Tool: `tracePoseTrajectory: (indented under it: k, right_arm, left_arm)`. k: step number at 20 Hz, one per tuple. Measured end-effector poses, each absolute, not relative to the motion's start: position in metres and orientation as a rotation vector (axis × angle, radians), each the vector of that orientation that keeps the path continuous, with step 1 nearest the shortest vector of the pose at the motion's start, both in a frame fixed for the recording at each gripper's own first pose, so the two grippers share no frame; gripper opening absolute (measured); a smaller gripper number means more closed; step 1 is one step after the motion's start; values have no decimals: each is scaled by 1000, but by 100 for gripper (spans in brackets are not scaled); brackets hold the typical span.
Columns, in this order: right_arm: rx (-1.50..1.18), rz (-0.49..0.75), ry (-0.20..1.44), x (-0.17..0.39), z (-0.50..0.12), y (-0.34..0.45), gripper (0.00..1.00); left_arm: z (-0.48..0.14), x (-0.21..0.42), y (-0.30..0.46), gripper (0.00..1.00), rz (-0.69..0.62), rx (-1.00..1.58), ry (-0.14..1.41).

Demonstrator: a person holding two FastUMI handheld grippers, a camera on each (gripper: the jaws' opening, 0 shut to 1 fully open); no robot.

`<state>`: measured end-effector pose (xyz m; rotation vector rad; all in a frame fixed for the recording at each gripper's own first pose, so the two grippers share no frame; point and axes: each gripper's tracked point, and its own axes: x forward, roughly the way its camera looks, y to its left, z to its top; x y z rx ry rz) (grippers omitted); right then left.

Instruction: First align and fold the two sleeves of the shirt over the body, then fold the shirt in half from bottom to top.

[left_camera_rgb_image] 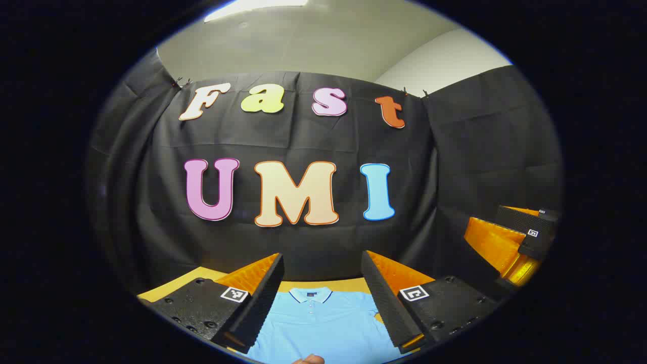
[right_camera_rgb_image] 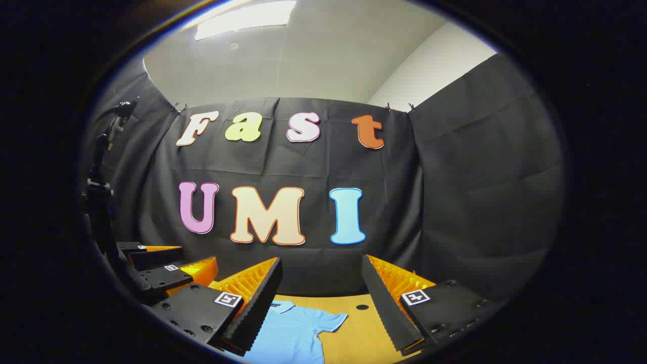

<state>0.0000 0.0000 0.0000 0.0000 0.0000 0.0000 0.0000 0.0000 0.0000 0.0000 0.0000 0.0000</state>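
The table point(right_camera_rgb_image: 354, 328) lies low beneath both grippers, a bare tan surface running out ahead of them to the foot of the booth's cloth wall. In the right gripper view a small dark hole point(right_camera_rgb_image: 362, 307) sits in it, ahead of the fingers and between them.

The shirt point(left_camera_rgb_image: 323, 323) is light blue and lies flat on the table, front up, with its collar at the far end. In the left gripper view it lies straight below and ahead of the left gripper point(left_camera_rgb_image: 322, 298), showing through the gap between the two fingers, collar and button placket roughly centred there. In the right gripper view the shirt point(right_camera_rgb_image: 290, 331) lies below and toward the left finger of the right gripper point(right_camera_rgb_image: 322, 301), with one short sleeve point(right_camera_rgb_image: 331, 319) spread out into the gap.

Both grippers are held level, aimed forward at the wall and raised above the table, touching nothing. The left gripper's fingers stand wide apart with nothing between them; the right gripper's fingers are likewise spread and empty.

Each gripper sees the other beside it: the right one off to the right in the left gripper view, the left one close by on the left in the right gripper view.

A fingertip point(left_camera_rgb_image: 309, 359) peeks in at the bottom edge of the left gripper view.
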Motion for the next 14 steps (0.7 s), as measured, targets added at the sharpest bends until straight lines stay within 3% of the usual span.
tracePoseTrajectory:
  k: [14]
  right_arm:
    - [22,25,44,19,-24,24,98]
  left_arm:
    - [-10,9,33,92,56,7,7]
